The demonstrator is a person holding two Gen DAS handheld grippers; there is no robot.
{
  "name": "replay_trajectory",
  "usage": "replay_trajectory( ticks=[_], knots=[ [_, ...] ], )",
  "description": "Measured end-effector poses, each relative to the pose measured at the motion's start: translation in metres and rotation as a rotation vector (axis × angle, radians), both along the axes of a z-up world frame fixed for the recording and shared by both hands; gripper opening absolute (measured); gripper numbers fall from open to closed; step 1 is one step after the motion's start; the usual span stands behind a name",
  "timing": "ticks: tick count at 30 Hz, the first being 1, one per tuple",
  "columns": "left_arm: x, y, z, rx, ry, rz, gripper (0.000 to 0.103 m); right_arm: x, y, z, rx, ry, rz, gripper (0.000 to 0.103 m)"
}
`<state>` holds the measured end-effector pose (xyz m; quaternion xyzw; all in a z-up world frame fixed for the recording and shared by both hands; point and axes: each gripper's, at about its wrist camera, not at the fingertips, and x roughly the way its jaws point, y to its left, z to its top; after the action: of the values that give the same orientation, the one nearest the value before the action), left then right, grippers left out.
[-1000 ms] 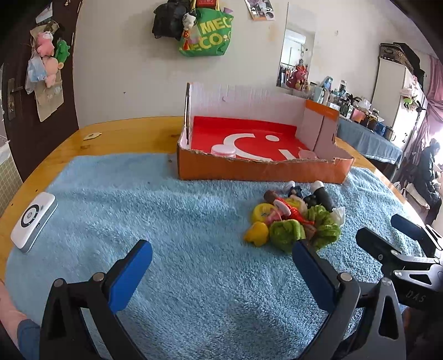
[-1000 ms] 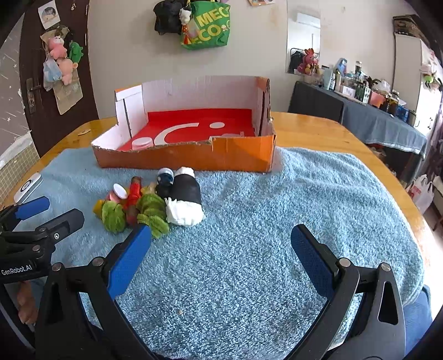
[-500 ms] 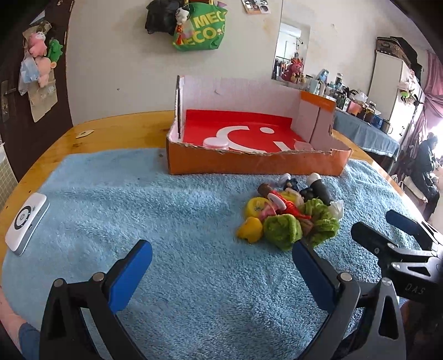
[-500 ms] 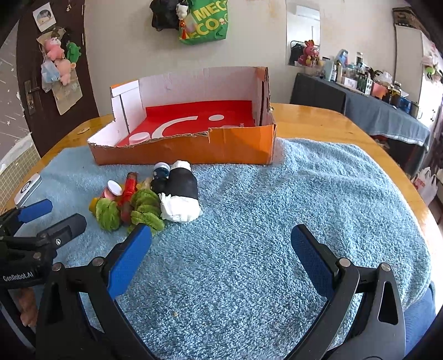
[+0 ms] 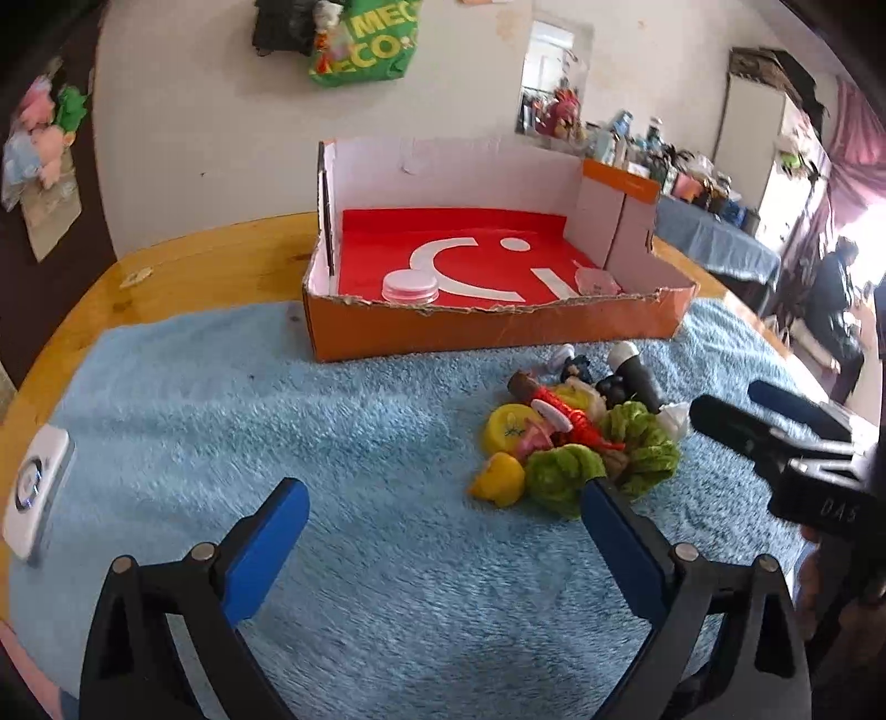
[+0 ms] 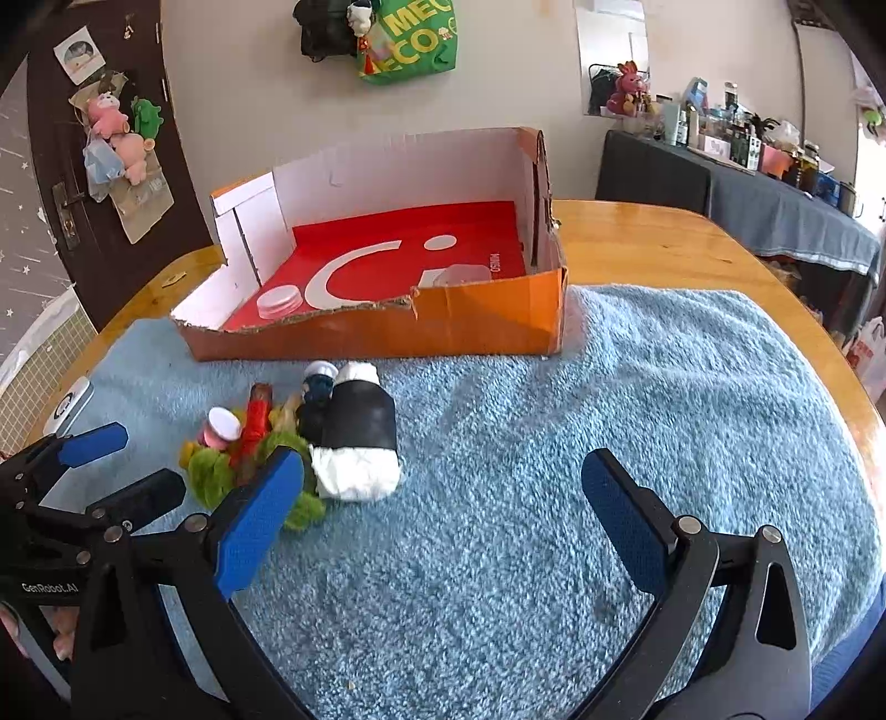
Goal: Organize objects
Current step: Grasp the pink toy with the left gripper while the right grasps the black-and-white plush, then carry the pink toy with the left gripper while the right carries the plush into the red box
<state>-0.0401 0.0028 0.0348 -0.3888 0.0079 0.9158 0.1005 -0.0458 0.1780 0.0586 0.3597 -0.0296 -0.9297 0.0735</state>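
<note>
A pile of small toys (image 5: 576, 432) lies on the blue towel (image 5: 332, 443) in front of an orange cardboard box (image 5: 498, 327) with a red floor. The pile holds green lettuce pieces (image 5: 559, 476), yellow pieces (image 5: 501, 479), a red toy (image 6: 256, 423) and a black-and-white roll (image 6: 360, 432). A pink lid (image 5: 411, 286) lies inside the box. My left gripper (image 5: 443, 526) is open and empty, left of and before the pile. My right gripper (image 6: 443, 504) is open and empty, just right of the pile.
A white device (image 5: 33, 493) lies at the towel's left edge. The round wooden table (image 6: 664, 243) shows beyond the towel. A dark-clothed side table (image 6: 747, 199) with bottles stands at the right. Bags hang on the back wall (image 6: 410, 44).
Both grippers have moved forward toward the pile and the box, which now look larger and nearer. Both stay open.
</note>
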Motion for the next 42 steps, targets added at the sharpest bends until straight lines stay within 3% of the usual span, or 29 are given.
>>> replay_trajectory(
  ticks=[9, 12, 18, 25, 30, 33, 34, 35, 36, 42],
  knots=[
    [-0.017, 0.001, -0.011, -0.104, -0.051, -0.101, 0.085, -0.024, -0.002, -0.001, 0.014, -0.053, 0.025, 0.103],
    [-0.023, 0.001, -0.013, -0.104, -0.055, -0.117, 0.085, -0.031, -0.004, -0.001, -0.007, -0.071, 0.042, 0.102],
    [-0.029, 0.003, -0.013, -0.077, -0.066, -0.163, 0.074, -0.042, -0.006, -0.011, -0.063, -0.131, 0.073, 0.102],
    [-0.032, 0.006, -0.009, -0.027, -0.046, -0.218, 0.068, -0.044, 0.003, -0.013, -0.142, -0.146, 0.087, 0.075],
    [-0.037, 0.006, -0.009, 0.003, -0.045, -0.244, 0.068, -0.043, 0.004, -0.012, -0.143, -0.143, 0.100, 0.072],
    [-0.038, 0.010, -0.011, 0.031, -0.061, -0.282, 0.049, -0.042, -0.003, -0.013, -0.126, -0.142, 0.135, 0.059],
    [-0.036, 0.012, -0.011, 0.039, -0.059, -0.292, 0.039, -0.041, -0.006, -0.013, -0.113, -0.139, 0.155, 0.049],
    [-0.035, 0.013, -0.011, 0.054, -0.063, -0.312, 0.022, -0.040, -0.010, -0.013, -0.112, -0.143, 0.186, 0.038],
    [-0.034, 0.015, -0.011, 0.081, -0.080, -0.342, 0.022, -0.040, -0.012, -0.013, -0.110, -0.151, 0.202, 0.034],
    [-0.024, 0.016, -0.009, 0.106, -0.074, -0.320, 0.022, -0.031, -0.009, -0.009, -0.104, -0.112, 0.182, 0.033]
  ],
)
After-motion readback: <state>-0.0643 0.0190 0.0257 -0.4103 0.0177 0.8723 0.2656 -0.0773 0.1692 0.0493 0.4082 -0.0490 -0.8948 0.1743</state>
